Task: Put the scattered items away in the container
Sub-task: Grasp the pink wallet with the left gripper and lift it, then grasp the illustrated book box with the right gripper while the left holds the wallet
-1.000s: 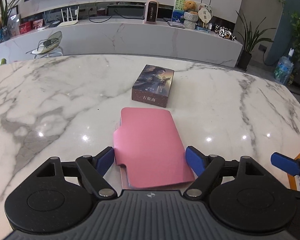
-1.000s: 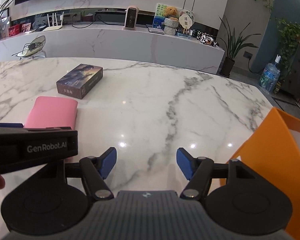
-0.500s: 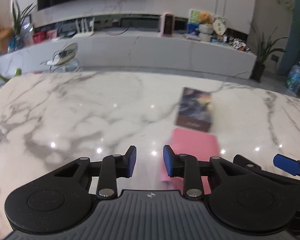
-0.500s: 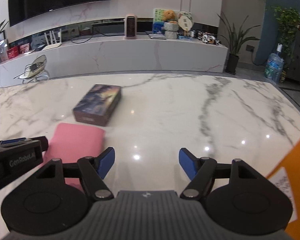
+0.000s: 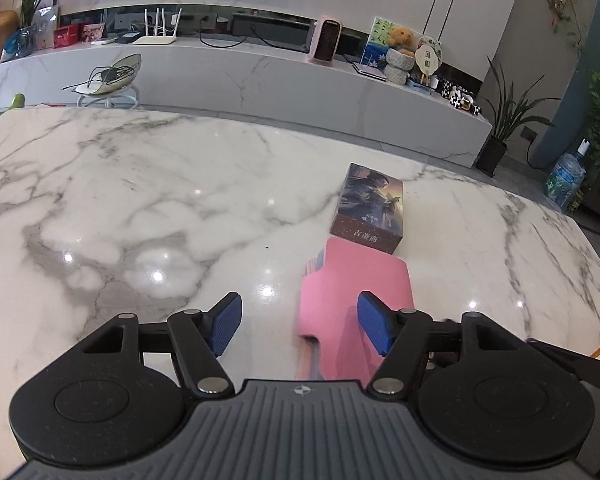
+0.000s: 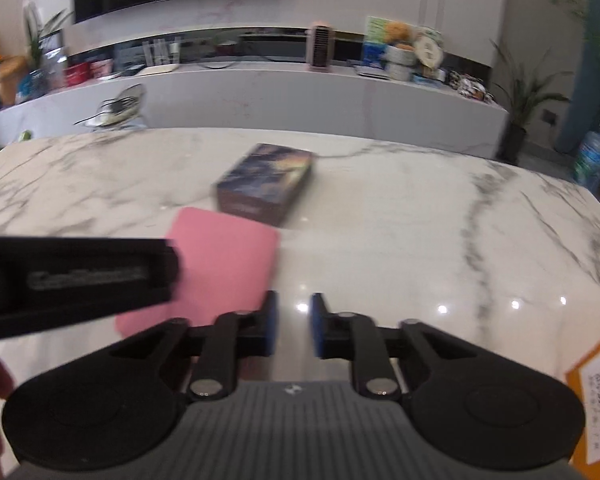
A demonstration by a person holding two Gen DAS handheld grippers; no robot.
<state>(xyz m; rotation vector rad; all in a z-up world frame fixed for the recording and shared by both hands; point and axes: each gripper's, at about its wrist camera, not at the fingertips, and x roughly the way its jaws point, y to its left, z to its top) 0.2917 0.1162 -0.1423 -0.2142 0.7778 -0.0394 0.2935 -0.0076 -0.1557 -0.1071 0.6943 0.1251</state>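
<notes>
Left wrist: left gripper (image 5: pixel 300 322) fingers wide, empty, off-centre over pink pouch (image 5: pixel 352 284) on desk (image 5: pixel 140 200); step: approach. Next: centre, lower, close. Right gripper (image 6: pixel 293 322) nearly closed, empty

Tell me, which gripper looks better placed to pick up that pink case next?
Probably the left gripper: it is open, with the pink case partly between its fingers. The right gripper, nearly closed, points at bare table beside the case.
</notes>
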